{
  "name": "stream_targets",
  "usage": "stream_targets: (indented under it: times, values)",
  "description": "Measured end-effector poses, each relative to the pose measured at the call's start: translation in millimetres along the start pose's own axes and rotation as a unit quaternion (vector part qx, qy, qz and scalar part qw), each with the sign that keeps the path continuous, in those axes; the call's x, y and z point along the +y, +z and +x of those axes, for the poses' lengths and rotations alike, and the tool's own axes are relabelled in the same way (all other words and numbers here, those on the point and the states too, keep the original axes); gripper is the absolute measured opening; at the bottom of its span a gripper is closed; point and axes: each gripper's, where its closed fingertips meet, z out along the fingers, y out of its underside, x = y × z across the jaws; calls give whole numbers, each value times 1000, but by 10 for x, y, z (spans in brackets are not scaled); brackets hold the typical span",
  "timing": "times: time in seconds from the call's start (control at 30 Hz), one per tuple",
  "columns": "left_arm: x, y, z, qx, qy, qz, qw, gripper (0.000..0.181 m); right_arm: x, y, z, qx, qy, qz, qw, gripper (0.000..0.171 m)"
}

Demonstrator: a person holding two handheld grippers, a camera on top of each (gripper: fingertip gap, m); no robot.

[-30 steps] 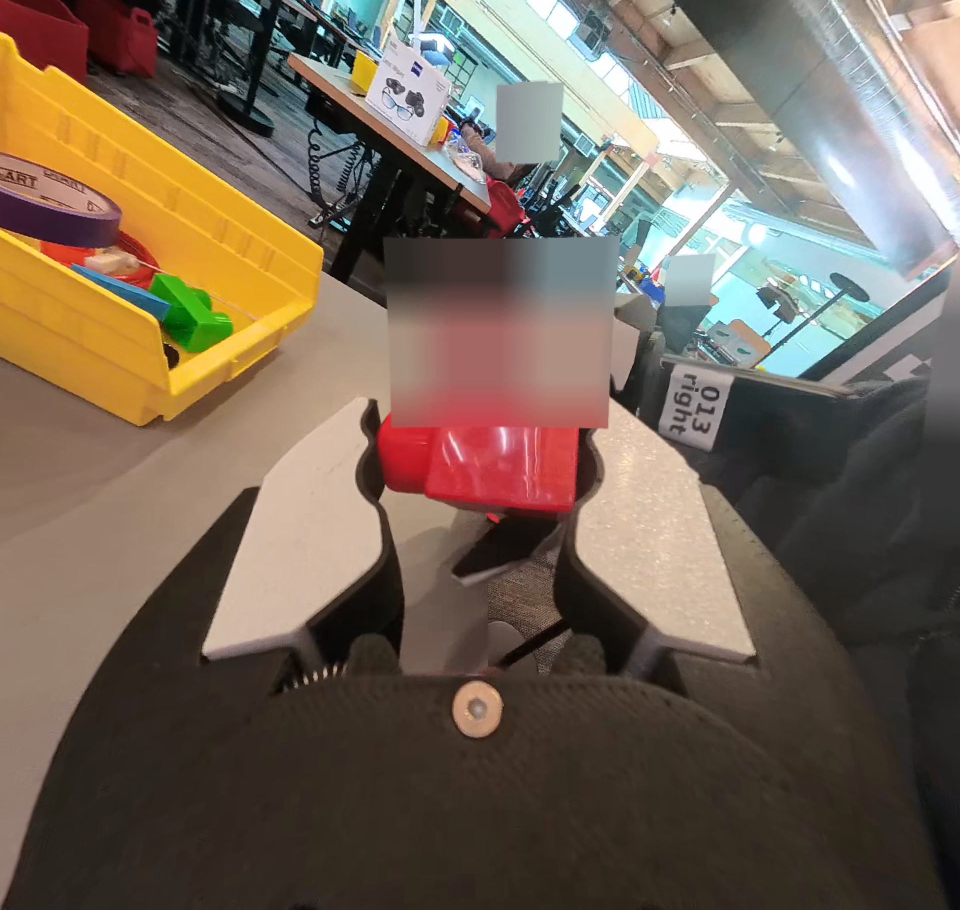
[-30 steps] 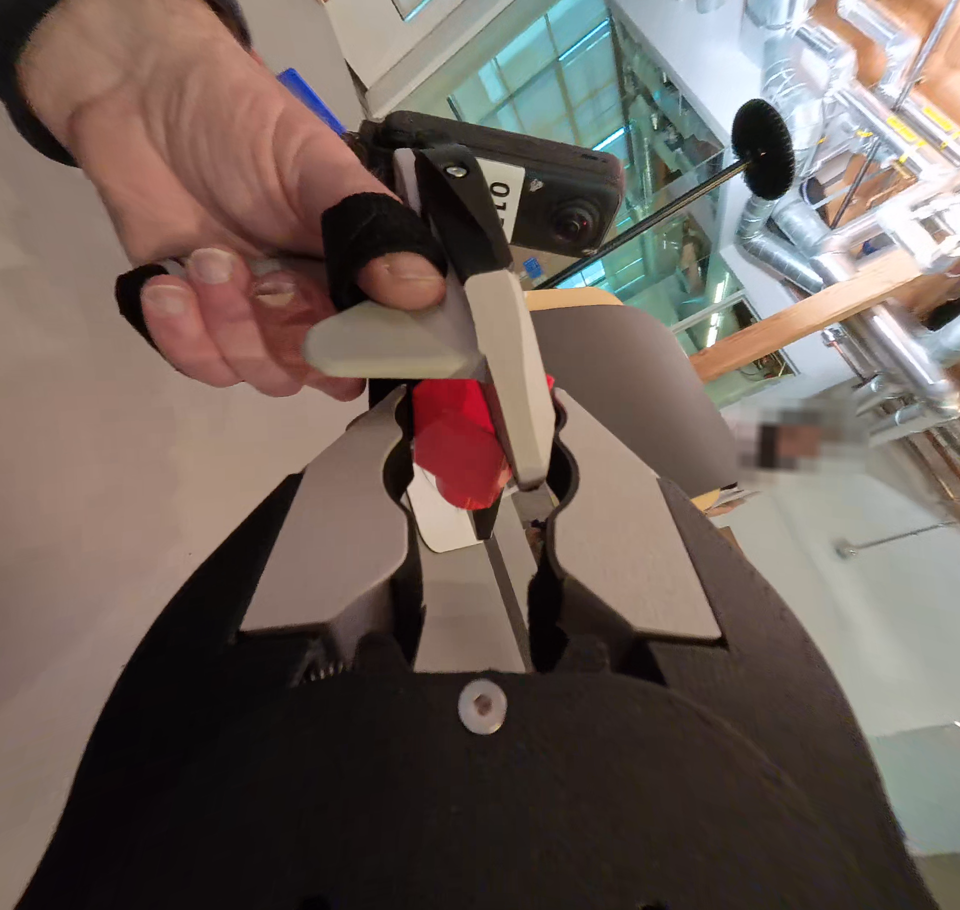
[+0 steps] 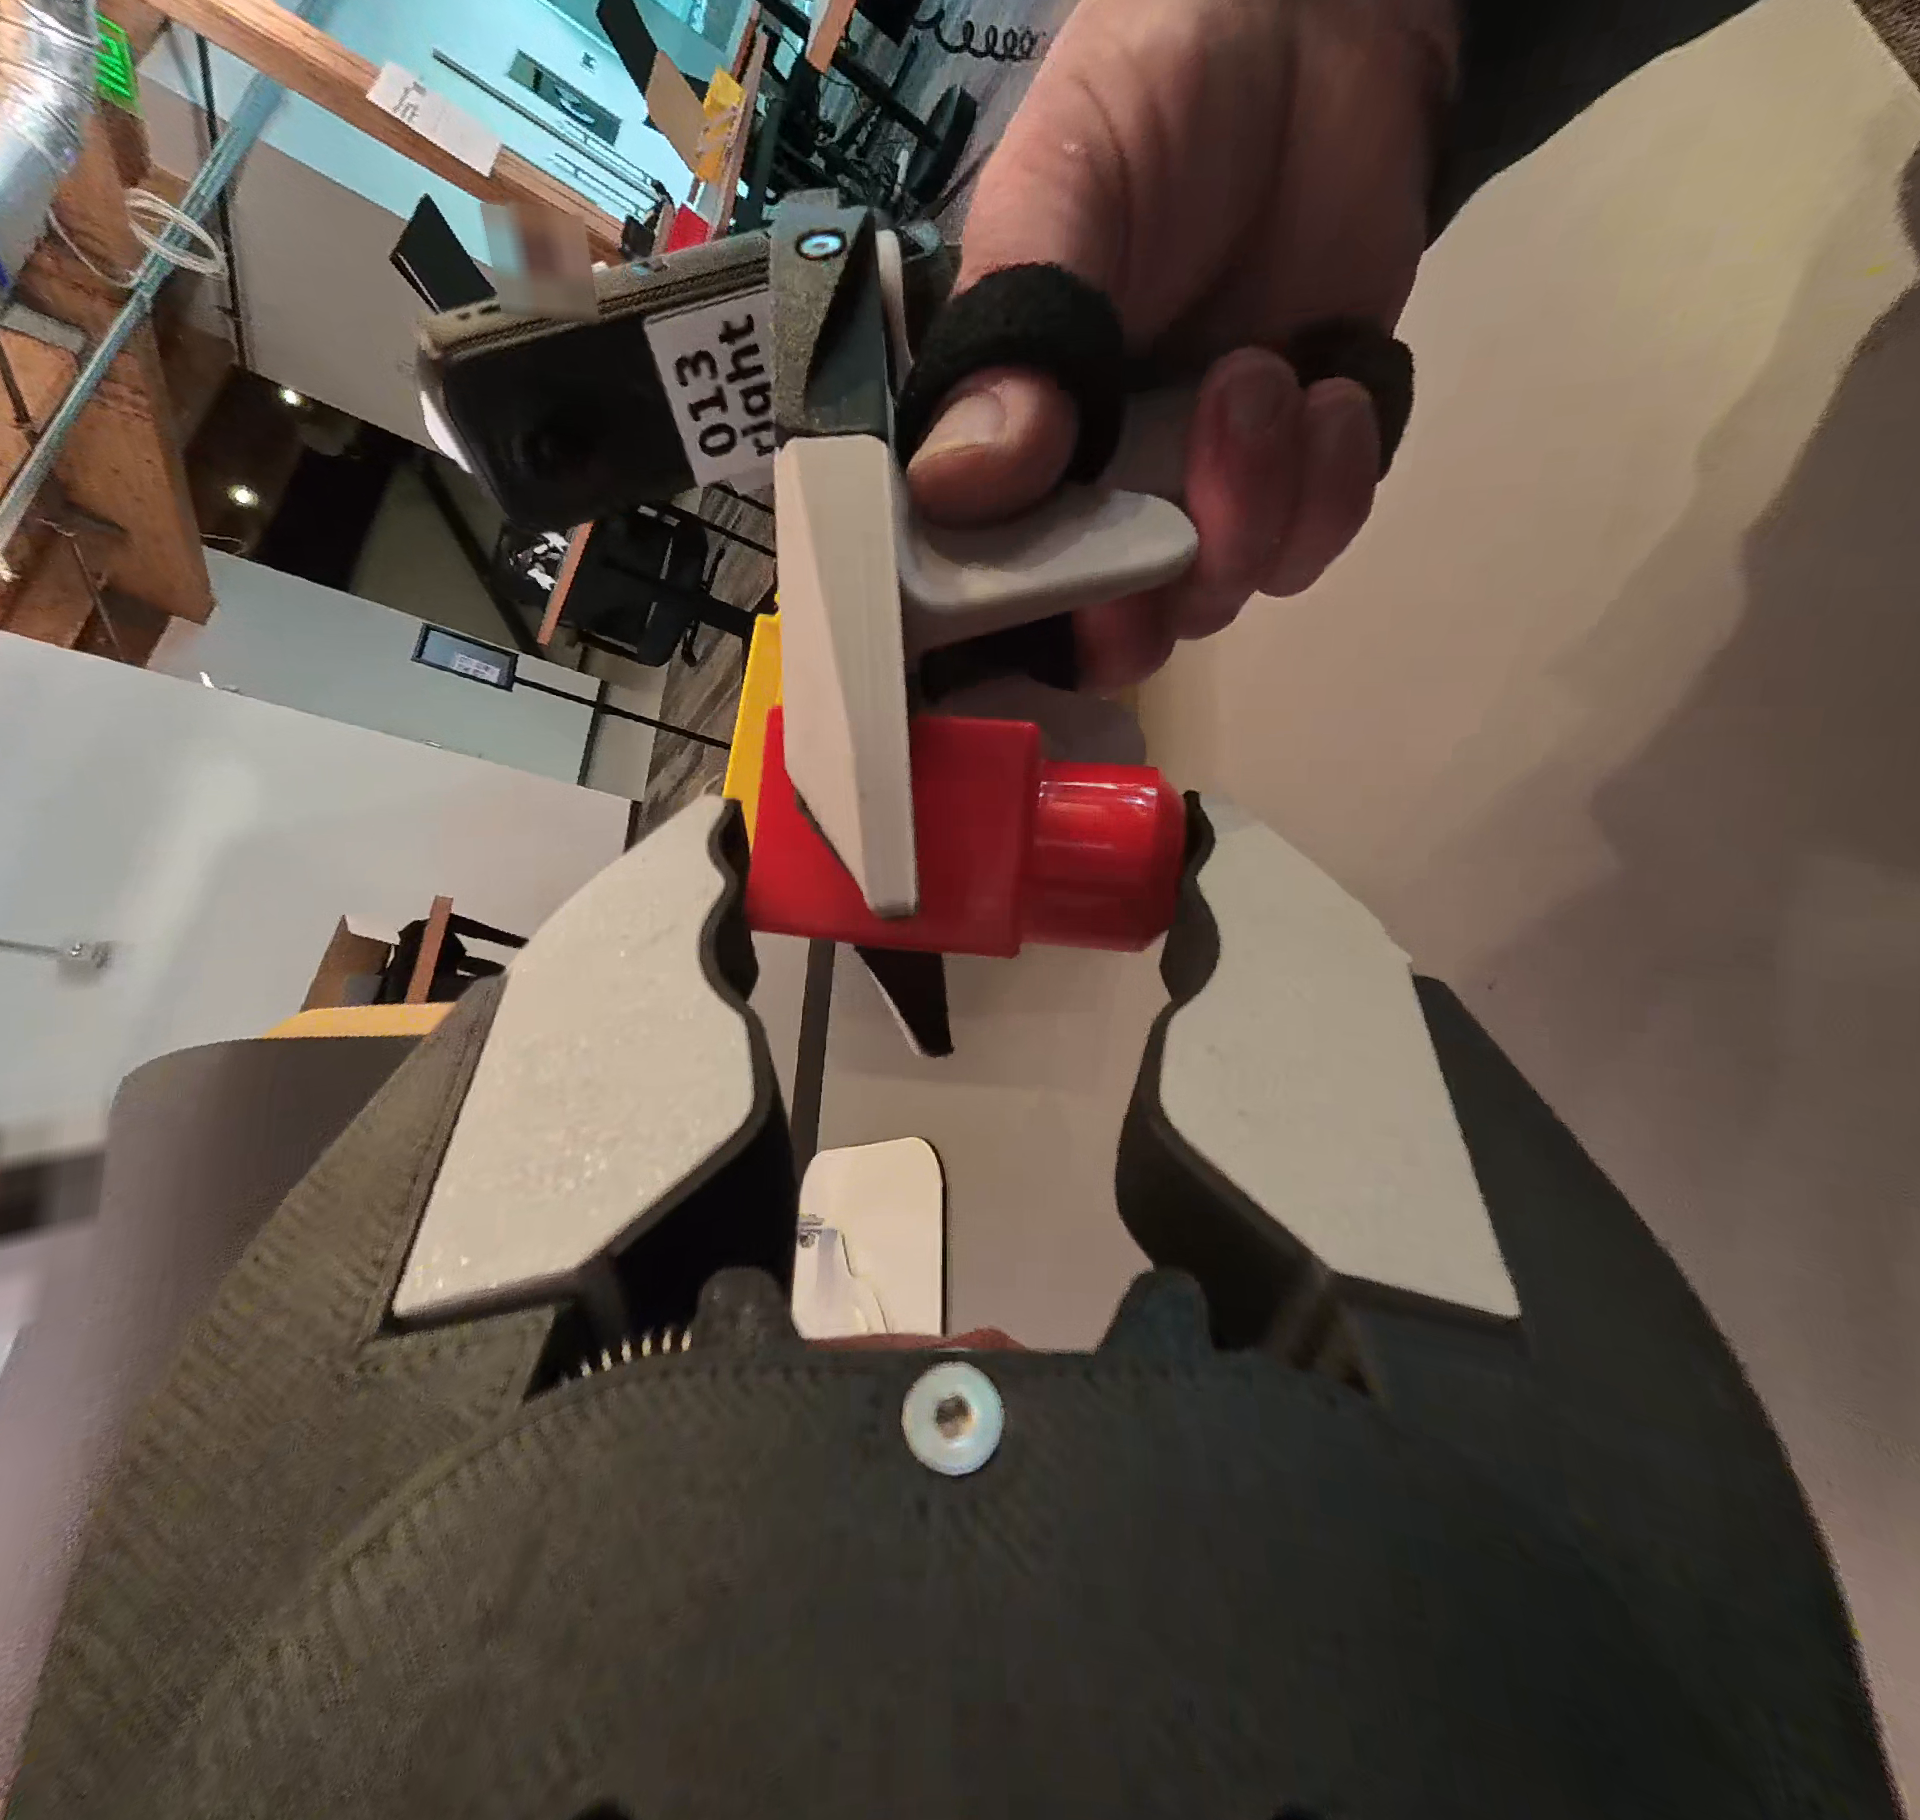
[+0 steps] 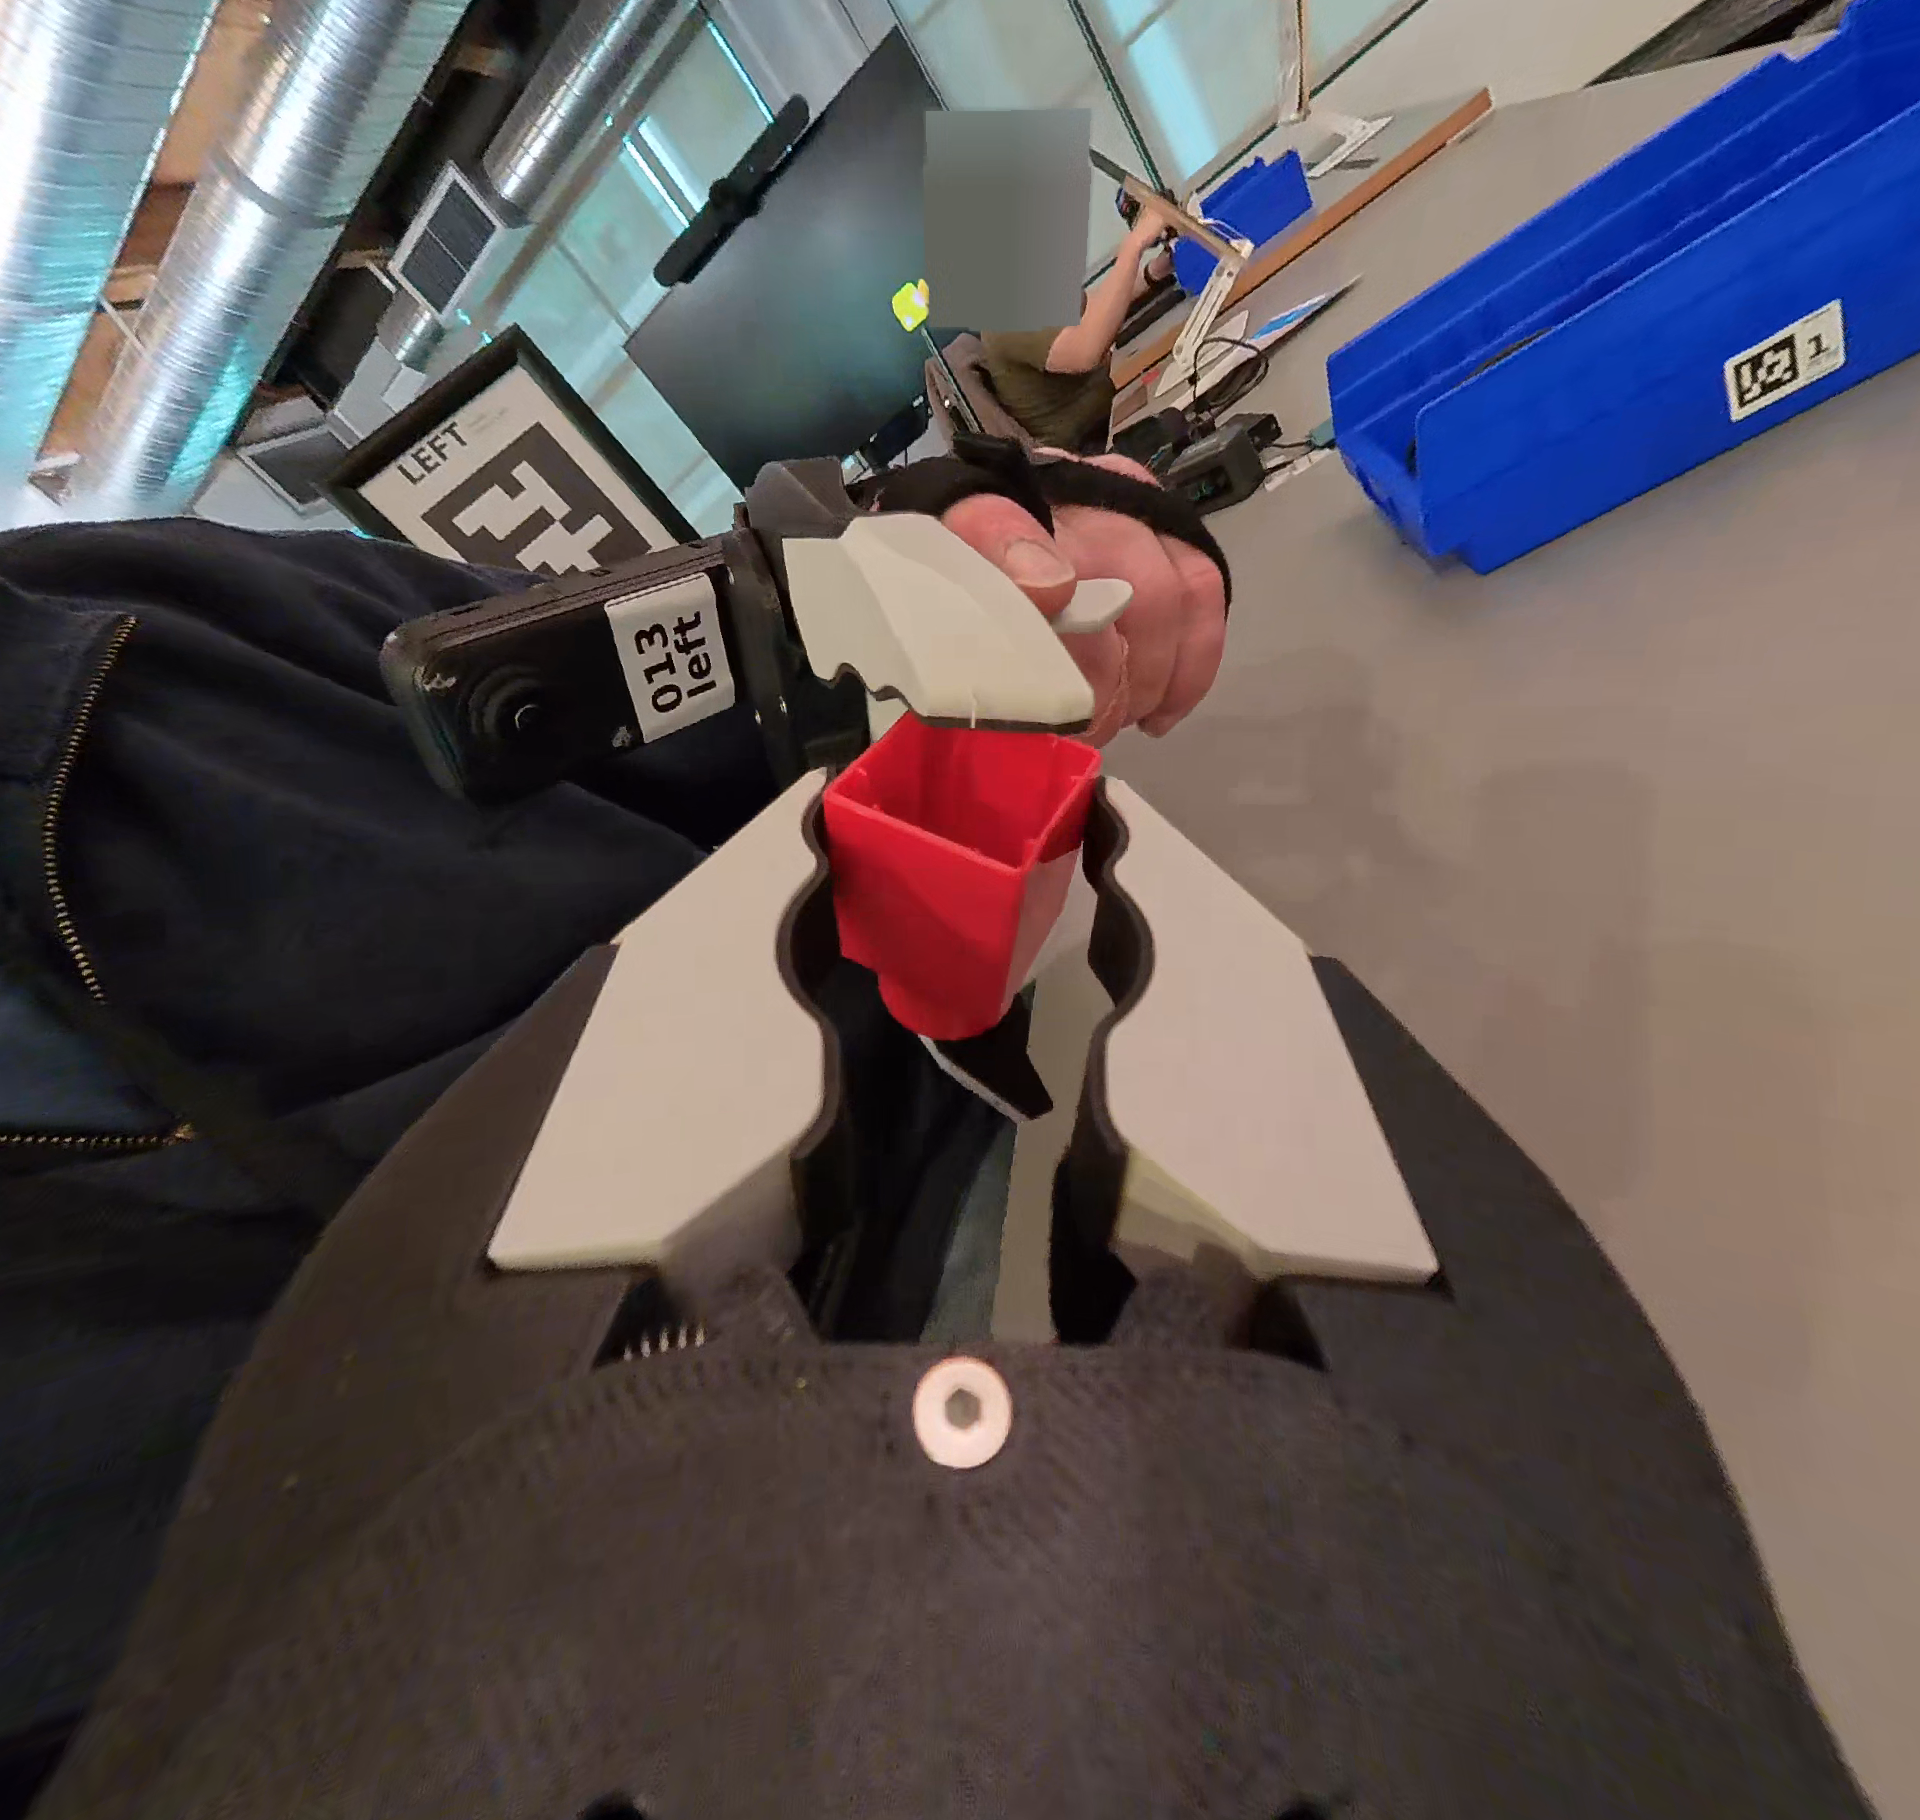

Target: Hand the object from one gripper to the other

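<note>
A red block (image 3: 966,866) with a square hollow body and a round stud at one end is held in the air between both grippers. My left gripper (image 3: 961,825) is shut on it end to end, one tip on the square end and one on the stud. My right gripper (image 4: 961,835) is shut on the block's (image 4: 925,897) two sides. In the left wrist view the right gripper's grey finger (image 3: 842,731) lies across the block's front. In the right wrist view the left gripper's finger (image 4: 935,648) sits on the block's open rim.
A grey table (image 4: 1558,887) lies below. A blue bin (image 4: 1621,316) stands on it at the far right. A yellow bin's edge (image 3: 756,690) shows behind the block. The holder's dark jacket (image 4: 312,835) fills the left. A person sits at a far desk (image 4: 1049,368). There is about 4 centimeters between the tips of the two grippers.
Both grippers have turned and swung together with the red block between them, so both views are rolled to a new background. The block stays clamped in both.
</note>
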Motion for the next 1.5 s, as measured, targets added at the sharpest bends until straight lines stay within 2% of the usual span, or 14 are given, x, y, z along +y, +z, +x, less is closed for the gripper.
stream_targets:
  times: [0.03,0.1,0.17,0.33,0.47,0.63,0.77,0.87,1.03,1.1,1.17,1.3,1.4,1.5]
  values:
    - [13,0,-7,-2,-8,-4,1000,77,-29,-15,28,13,-14,7,1000,44]
    - [12,-18,-64,-7,-53,1,999,77,-136,-99,90,55,-47,33,997,66]
    - [40,-38,-120,-1,-115,3,993,76,-199,-201,102,113,-128,37,985,68]
    - [81,-56,-131,49,-258,30,964,77,-229,-387,-37,230,-356,2,906,70]
    - [35,-85,-160,103,-376,71,918,77,-187,-408,-95,272,-456,-56,845,60]
    - [19,-110,-131,154,-451,92,875,76,-151,-425,-124,293,-539,-112,782,54]
    - [-51,-200,-157,221,-528,142,808,76,-189,-483,-82,314,-578,-139,740,56]
    - [-136,-233,-124,270,-559,170,765,76,-200,-362,-57,325,-628,-150,691,64]
    - [-204,-199,-122,279,-594,202,727,76,-243,-221,80,368,-675,-165,618,64]
    - [-242,-213,-174,279,-620,229,697,76,-204,-151,126,370,-679,-165,613,66]
    - [-262,-206,-175,277,-633,241,681,76,-200,-102,141,376,-681,-152,610,62]
    - [-290,-186,-110,282,-638,242,675,76,-213,-74,131,379,-676,-138,617,42]
    - [-304,-194,-119,283,-641,248,669,76,-220,-76,120,376,-671,-143,623,41]
    - [-323,-198,-135,290,-642,253,664,76,-231,-89,110,369,-656,-144,642,41]
